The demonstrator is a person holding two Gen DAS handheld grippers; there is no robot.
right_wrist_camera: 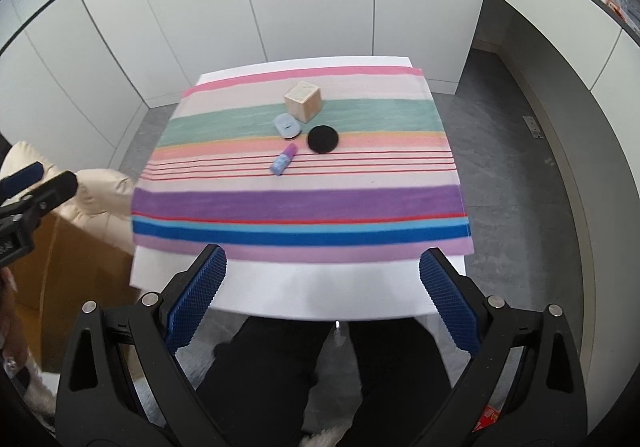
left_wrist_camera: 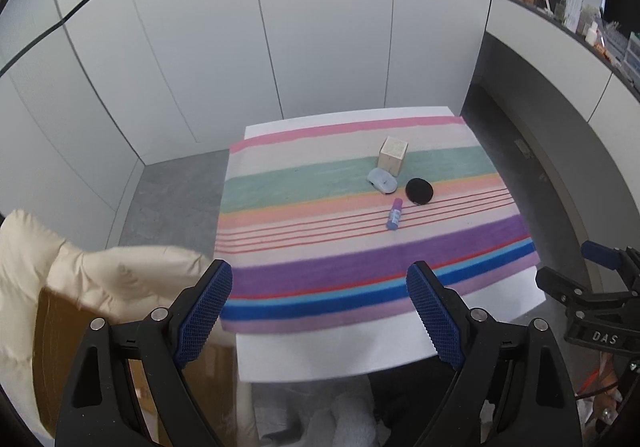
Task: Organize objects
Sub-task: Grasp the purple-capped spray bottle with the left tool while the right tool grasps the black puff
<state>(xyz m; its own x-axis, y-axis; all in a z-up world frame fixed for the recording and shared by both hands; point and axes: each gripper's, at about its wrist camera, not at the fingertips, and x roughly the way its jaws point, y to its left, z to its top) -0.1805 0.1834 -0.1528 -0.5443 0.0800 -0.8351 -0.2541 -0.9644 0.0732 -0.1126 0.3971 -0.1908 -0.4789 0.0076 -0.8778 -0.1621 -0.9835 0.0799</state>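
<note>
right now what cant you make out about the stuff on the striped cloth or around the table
- Beige wooden cube: print on its top too small to read, both views.
- Small blue-and-purple tube: label blurred, both views.
- Pale blue oval case: what it is stays unclear.
- Brown cardboard box: mostly hidden by the cream padded jacket, left wrist view.
- Right gripper: cut off by the frame edge, left wrist view.

"DAS" — on right gripper [left_wrist_camera: 600,337].

**Left claw wide open over the desk's near edge**

Your left claw [left_wrist_camera: 319,311] gapes empty above the striped cloth [left_wrist_camera: 320,267]. Farther back, a wooden cube [left_wrist_camera: 393,155], pale blue mouse [left_wrist_camera: 382,180], black disc [left_wrist_camera: 419,191] and small blue tube [left_wrist_camera: 394,219] sit clustered together.
</note>
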